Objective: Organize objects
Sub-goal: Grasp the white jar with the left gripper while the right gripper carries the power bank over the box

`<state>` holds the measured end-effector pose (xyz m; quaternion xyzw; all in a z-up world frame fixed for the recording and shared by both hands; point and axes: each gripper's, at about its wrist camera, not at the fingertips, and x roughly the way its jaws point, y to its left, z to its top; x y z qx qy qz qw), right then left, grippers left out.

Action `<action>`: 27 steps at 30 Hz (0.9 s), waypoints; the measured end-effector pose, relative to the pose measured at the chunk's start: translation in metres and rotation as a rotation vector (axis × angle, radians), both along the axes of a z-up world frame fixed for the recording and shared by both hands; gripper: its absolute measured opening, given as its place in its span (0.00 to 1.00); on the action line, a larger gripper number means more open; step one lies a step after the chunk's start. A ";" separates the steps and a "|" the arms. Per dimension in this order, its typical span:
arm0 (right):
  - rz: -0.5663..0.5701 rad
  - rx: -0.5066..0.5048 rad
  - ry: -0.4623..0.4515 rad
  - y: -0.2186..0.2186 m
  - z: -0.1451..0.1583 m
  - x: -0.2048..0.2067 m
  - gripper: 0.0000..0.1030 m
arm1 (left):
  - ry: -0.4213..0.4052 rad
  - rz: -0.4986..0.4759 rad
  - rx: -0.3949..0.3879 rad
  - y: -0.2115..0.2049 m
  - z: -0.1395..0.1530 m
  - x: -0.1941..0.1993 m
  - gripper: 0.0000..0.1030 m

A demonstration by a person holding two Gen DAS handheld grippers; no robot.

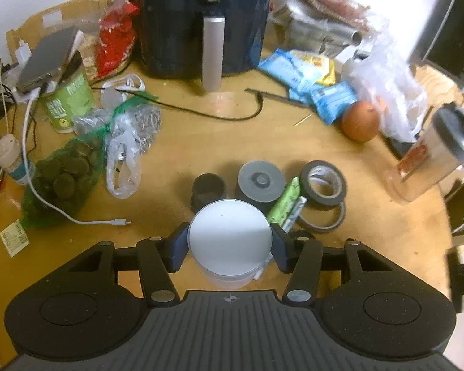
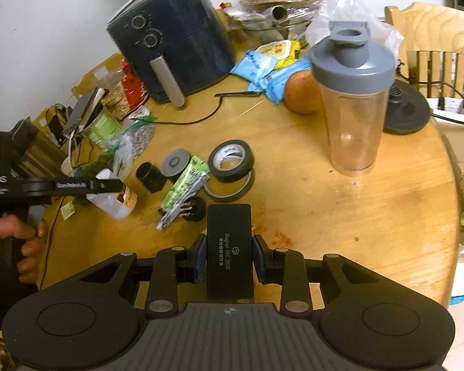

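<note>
Currently, in the left wrist view, a white-lidded jar is clamped at mid opening between the pads of the left hand-held gripper, in front of the air fryer and just short of the tape rolls on the tabletop.

In the right wrist view, a black rectangular block is gripped by the fully closed right hand-held gripper, with the tape rolls between it and the air fryer and the shaker bottle to the right.

A carry step appears to be in hand. For the next move, a free placement spot must be selected and each item lowered upright before release.
</note>
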<state>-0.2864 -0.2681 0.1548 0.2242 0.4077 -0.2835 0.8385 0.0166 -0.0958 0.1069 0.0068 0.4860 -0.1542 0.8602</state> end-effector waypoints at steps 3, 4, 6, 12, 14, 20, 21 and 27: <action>0.029 0.016 -0.002 0.003 -0.002 0.002 0.33 | -0.015 0.006 -0.020 0.004 0.013 -0.012 0.51; 0.042 0.024 -0.004 0.004 -0.003 0.003 0.33 | -0.018 0.008 -0.024 0.005 0.017 -0.016 0.51; 0.057 0.040 -0.006 0.007 -0.005 0.004 0.33 | -0.020 0.009 -0.034 0.007 0.024 -0.024 0.51; 0.124 0.100 -0.008 0.014 -0.013 0.007 0.33 | -0.014 0.014 -0.074 0.010 0.037 -0.051 0.51; 0.137 0.115 -0.001 0.017 -0.016 0.008 0.33 | -0.007 0.020 -0.087 0.012 0.039 -0.061 0.51; 0.177 0.170 0.024 0.021 -0.033 0.008 0.33 | 0.027 0.021 -0.113 0.013 0.035 -0.086 0.51; 0.182 0.178 0.033 0.022 -0.037 0.008 0.33 | 0.034 0.021 -0.113 0.014 0.033 -0.090 0.51; 0.198 0.184 0.094 0.026 -0.052 0.007 0.33 | 0.095 0.030 -0.098 0.015 0.013 -0.106 0.51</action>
